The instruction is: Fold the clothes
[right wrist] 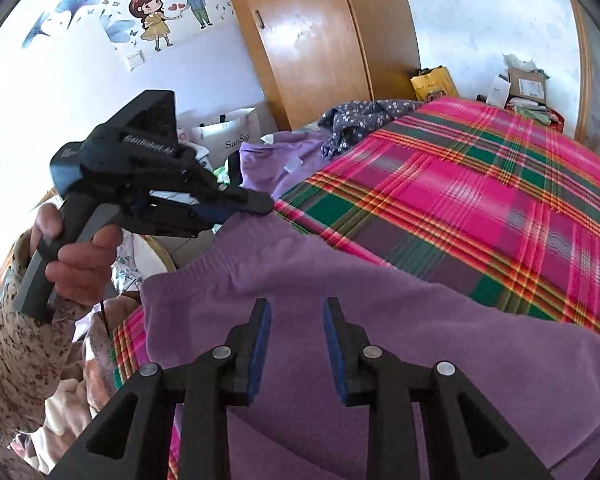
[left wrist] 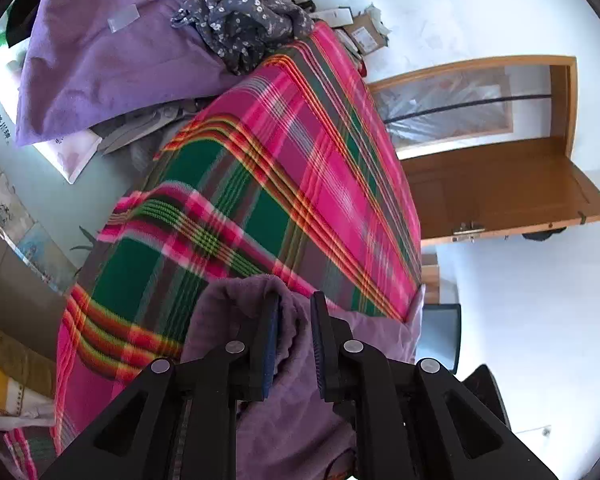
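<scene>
A purple garment (right wrist: 380, 292) lies across the near edge of a bed covered with a pink and green plaid blanket (right wrist: 480, 200), filling the lower half of the right wrist view.

The right gripper (right wrist: 296, 312) hangs over it at the bottom centre, its jaws apart with only flat cloth showing in the gap below them; nothing is pinched.

In the left wrist view, the left gripper (left wrist: 296, 304) sits at the bottom centre with a raised fold of the same purple cloth (left wrist: 288, 360) standing between its blue pads (left wrist: 272, 344). The jaws are narrow, but I cannot tell whether the pads press on the fold.

At left in the right wrist view, a hand (right wrist: 80, 256) in a speckled sleeve (right wrist: 16, 352) grips that tool's handle.

A second purple garment (left wrist: 112, 60) and a crumpled floral one (left wrist: 244, 12) lie at the upper left of the left view.
</scene>
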Tool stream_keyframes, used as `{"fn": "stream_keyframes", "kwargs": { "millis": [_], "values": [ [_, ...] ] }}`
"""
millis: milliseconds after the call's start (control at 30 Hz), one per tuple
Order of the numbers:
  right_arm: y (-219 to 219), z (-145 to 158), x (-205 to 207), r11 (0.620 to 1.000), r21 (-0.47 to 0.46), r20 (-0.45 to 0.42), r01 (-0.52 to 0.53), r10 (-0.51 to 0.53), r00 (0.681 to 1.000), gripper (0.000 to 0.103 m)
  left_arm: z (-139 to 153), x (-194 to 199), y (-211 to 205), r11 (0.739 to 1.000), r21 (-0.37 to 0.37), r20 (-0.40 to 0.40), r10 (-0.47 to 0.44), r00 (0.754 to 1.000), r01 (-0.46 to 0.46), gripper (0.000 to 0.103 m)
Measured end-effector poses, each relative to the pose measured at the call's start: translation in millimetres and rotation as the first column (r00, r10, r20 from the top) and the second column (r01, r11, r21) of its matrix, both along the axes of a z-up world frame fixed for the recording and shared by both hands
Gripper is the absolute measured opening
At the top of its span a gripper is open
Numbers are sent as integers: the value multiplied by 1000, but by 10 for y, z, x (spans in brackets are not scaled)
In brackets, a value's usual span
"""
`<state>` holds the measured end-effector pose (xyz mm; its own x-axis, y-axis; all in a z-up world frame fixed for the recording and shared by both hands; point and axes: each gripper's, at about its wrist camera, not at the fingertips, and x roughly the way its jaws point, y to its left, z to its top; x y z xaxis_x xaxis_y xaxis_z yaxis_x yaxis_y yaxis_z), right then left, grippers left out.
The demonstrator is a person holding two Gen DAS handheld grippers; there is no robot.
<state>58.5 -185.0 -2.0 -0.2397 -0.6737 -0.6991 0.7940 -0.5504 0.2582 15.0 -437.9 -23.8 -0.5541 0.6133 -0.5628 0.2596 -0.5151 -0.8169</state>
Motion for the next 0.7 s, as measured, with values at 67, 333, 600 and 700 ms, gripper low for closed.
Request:
{"fn": "stream_keyframes", "kwargs": {
  "millis": [67, 333, 600, 700],
  "values": [
    [14, -15, -4, 1000, -5, 6, 2, -2, 1000, 28, 3, 4, -4, 1000, -20, -12, 20, 1000, -20, 11],
    [28, -100, -107, 1000, -7, 50, 21, -21, 999, 28, -82, 61, -93, 989, -74, -14, 128, 992, -129, 5],
    [-40, -161, -60, 1000, 19, 54, -2, 1, 999, 28, -41, 114, -110, 974, -162, -14, 157, 987, -157, 6],
    [-10, -107, -44, 1000, 12, 33, 9, -9, 999, 28, 49, 155, -82, 969, -182, -26, 162, 986, -164, 6]
  ]
}}
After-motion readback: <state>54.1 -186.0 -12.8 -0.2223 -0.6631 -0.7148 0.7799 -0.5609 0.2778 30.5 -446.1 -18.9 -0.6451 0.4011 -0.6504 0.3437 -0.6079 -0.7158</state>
